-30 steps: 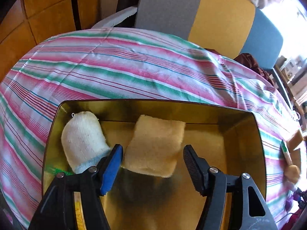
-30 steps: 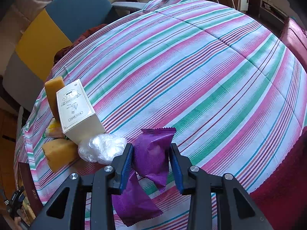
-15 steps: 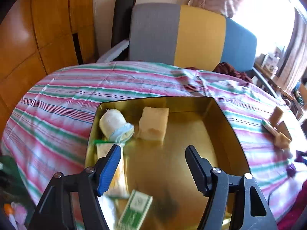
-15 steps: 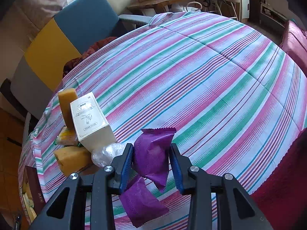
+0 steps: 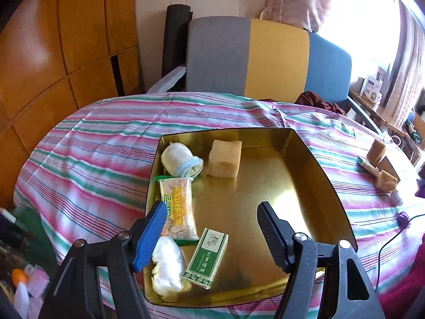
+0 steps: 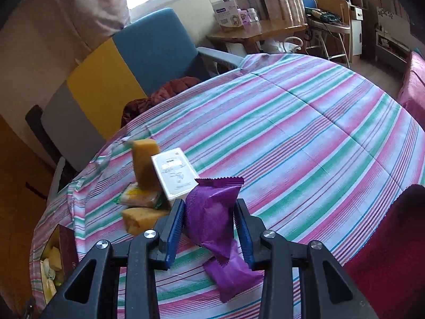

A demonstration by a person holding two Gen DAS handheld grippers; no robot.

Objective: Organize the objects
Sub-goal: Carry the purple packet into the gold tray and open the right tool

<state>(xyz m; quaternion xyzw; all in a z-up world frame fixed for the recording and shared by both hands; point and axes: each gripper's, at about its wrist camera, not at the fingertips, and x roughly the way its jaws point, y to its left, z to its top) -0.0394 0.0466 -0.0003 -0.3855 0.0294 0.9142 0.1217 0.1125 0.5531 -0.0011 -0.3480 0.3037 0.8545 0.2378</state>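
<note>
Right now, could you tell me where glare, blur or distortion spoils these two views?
Left wrist view: the window at top right is blown out, the gold tray mirrors bright glare, and fisheye bends the striped tablecloth. Right wrist view: the upright sponge is motion-smeared, while the held purple packet stays fairly sharp.

Left gripper, bottom of frame: black plastic body w/ triangular cut-outs, silver screws at the joints. One finger has a blue pad, the other a black ribbed pad. Right gripper, bottom centre: same black frame, silver screw heads, triangular openings; blue pads on both fingers.
</note>
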